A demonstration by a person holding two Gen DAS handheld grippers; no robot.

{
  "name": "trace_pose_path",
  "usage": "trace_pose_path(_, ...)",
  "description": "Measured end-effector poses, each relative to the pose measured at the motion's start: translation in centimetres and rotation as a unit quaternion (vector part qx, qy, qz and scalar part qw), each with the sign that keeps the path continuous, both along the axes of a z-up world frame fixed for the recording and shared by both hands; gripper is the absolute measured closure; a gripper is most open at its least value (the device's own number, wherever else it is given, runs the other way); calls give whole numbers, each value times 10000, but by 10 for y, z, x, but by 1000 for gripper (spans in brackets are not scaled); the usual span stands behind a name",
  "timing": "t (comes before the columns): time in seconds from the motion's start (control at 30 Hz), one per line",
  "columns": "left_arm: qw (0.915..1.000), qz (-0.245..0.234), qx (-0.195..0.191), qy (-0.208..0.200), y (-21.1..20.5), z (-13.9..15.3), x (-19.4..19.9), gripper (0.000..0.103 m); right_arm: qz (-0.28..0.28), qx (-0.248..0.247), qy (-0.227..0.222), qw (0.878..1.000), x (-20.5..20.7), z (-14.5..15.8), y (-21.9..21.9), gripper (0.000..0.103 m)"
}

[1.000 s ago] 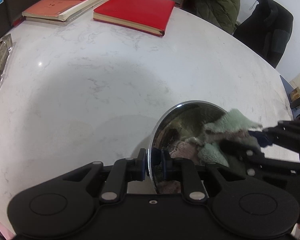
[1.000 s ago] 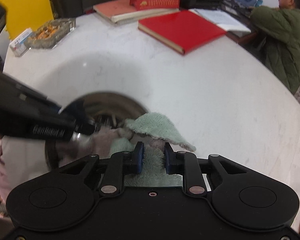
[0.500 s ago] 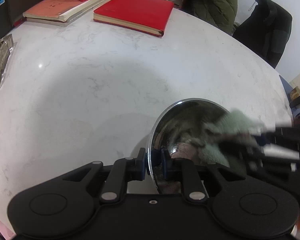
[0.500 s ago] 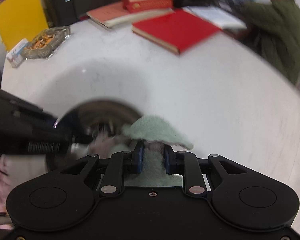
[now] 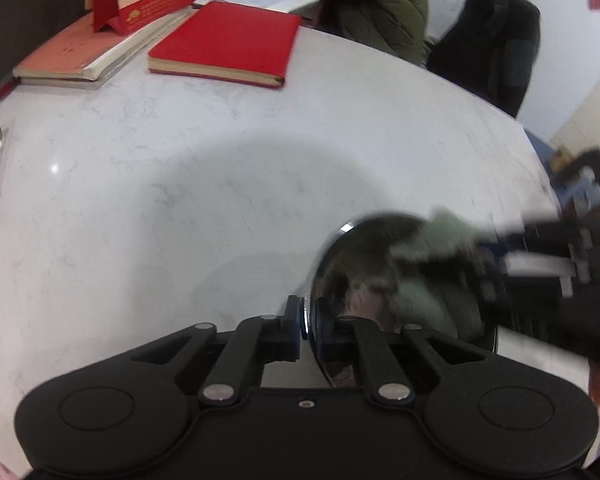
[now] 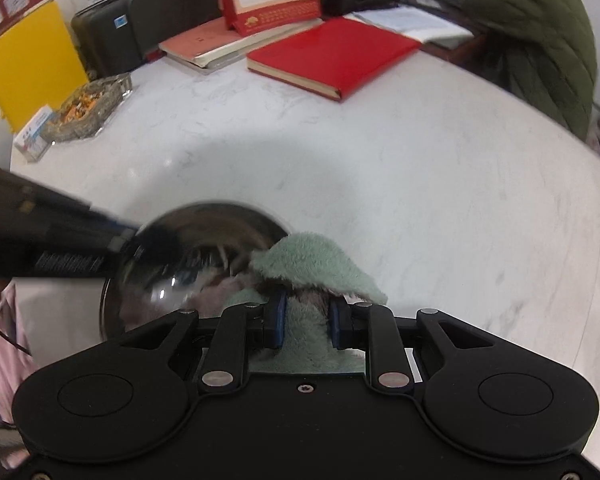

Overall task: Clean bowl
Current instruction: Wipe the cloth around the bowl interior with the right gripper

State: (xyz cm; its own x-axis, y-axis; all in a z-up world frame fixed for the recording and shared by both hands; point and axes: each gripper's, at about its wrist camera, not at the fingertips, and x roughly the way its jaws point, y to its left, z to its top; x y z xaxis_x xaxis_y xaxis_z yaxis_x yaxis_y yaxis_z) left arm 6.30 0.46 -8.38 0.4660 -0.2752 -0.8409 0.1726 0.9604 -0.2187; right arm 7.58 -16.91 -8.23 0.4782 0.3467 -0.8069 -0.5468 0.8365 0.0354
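I had the left gripper (image 5: 308, 330) clamped tight on the rim of the steel bowl (image 5: 364, 264), low and right of centre in the left wrist view, the bowl tipped up on the white marble surface (image 5: 180, 184). My right gripper (image 6: 306, 322) pinched the green cloth (image 6: 312, 260), jaws nearly closed on its bunched fabric, pressing into the bowl's right side. A red book (image 6: 332, 56) lay well apart, upper frame.
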Motion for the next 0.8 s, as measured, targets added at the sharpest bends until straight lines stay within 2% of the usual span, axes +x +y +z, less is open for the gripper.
trace_pose_path(0.13,9992,-334,201,-5,-7,5,-4,90,852,-305,-184,9957,9,4,16,83)
trace_pose_path(0.23,9994,-324,103,-87,-3,9,8,90,1443,-570,-357,9873,5,10,25,83)
trace_pose_path(0.37,9987,-499,-76,86,-2,-1,31,90,1941,-809,-500,9764,0,15,31,83)
trace_pose_path(0.5,9975,-596,-261,269,1,-10,33,96,2278,-1009,-662,9662,0,16,40,83)
trace_pose_path(0.57,9975,-580,-238,321,0,-11,27,95,2568,-990,-761,9584,-1,16,49,82)
trace_pose_path(0.67,9985,-215,-319,379,3,-15,21,95,2786,-1073,-891,9502,-2,14,62,78)
trace_pose_path(0.73,9982,-18,-448,401,6,-16,20,95,2672,-1007,-847,9546,-1,14,61,78)
trace_pose_path(0.8,9983,3,-462,351,4,-15,20,95,2317,-870,-689,9664,1,12,49,78)
